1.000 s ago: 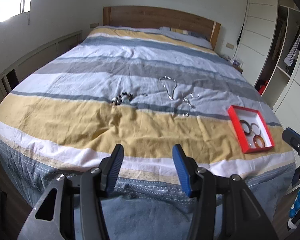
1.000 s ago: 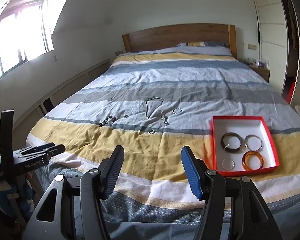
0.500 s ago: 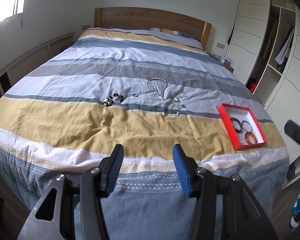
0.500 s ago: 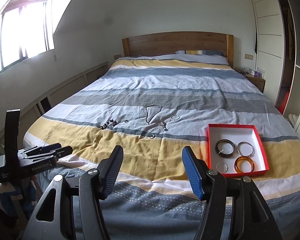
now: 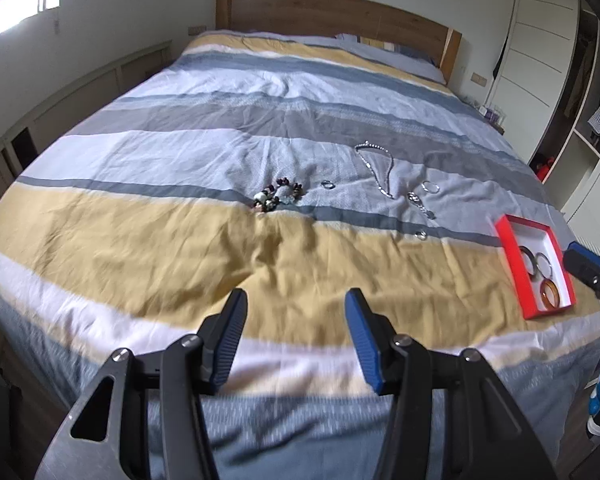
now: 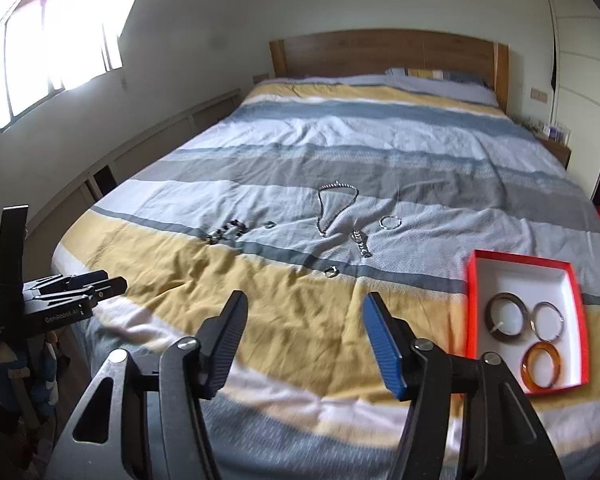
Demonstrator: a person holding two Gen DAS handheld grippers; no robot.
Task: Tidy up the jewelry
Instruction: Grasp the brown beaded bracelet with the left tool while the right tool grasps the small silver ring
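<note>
Jewelry (image 6: 340, 208) lay loose on the bed (image 6: 300, 320) while you approached with both grippers (image 5: 296, 336) (image 6: 306, 340) open and empty; next, pick one piece for the red box (image 6: 476, 304).

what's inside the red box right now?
The red box holds three bangles: a dark one, a silver one and an amber one, all lying flat on its white floor. Its near wall hides a thin strip of floor.
</note>
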